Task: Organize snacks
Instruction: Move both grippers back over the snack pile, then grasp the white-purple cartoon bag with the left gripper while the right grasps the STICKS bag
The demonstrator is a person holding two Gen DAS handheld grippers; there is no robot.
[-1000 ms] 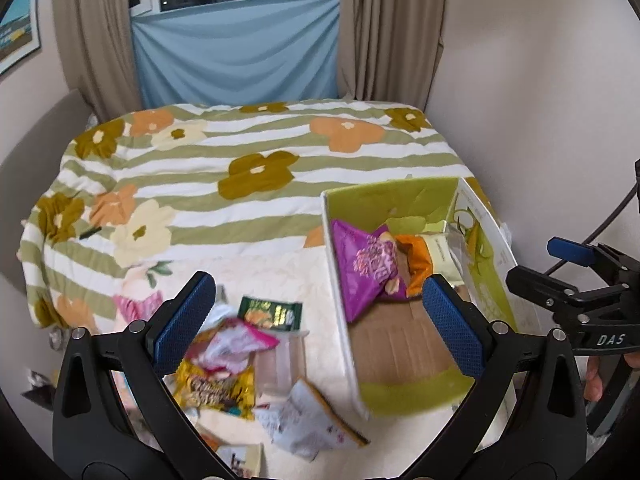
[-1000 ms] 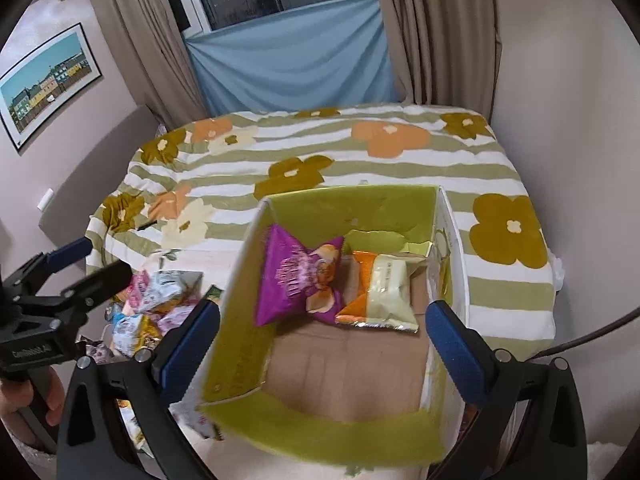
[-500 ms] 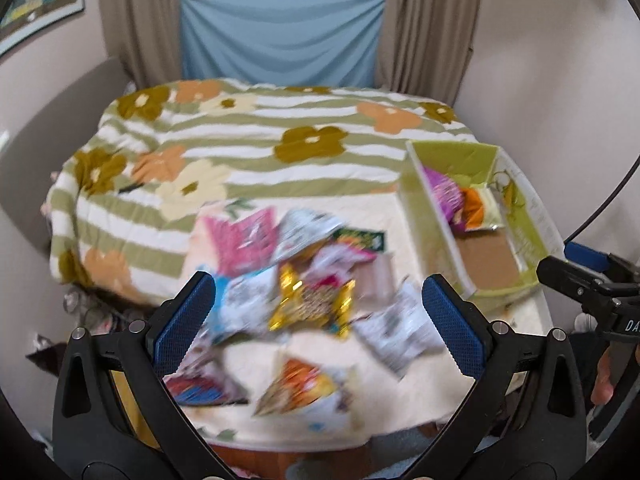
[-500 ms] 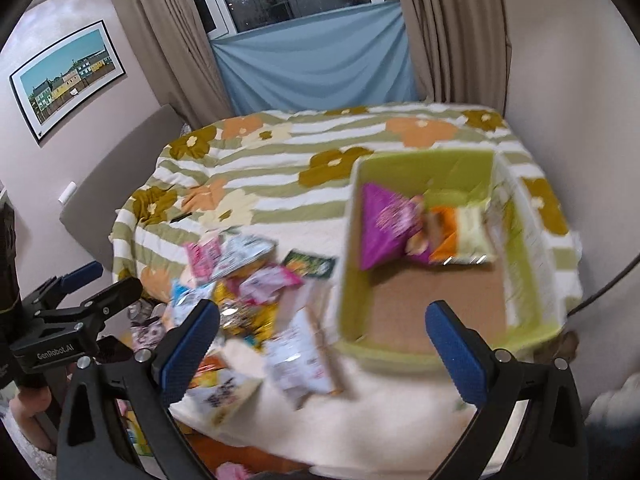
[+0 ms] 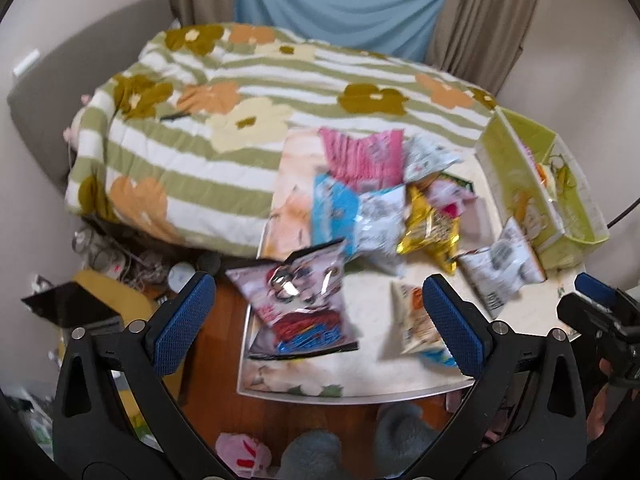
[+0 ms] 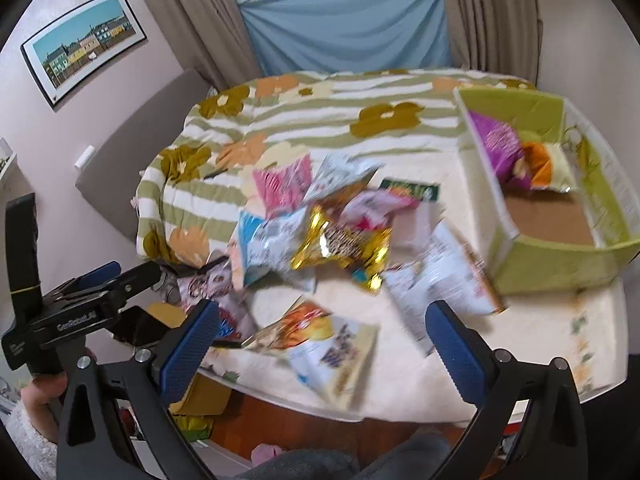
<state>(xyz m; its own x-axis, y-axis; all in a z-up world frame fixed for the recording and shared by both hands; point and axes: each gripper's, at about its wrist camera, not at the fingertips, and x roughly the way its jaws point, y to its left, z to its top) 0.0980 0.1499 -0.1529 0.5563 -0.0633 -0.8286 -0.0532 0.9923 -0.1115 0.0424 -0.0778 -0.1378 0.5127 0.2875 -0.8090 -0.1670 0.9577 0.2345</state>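
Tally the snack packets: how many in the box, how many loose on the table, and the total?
Packets in the box: 3 (purple, orange, pale yellow)
Loose packets on the table: about 10; motion blur makes overlapping ones hard to separate
Total: about 13 packets

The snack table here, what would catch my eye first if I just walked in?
Probably the jumble of bright snack packets, with a shiny gold packet at its middle and a pink packet behind it. To the right stands a green box, with a purple bag inside. Two open grippers frame the foreground.
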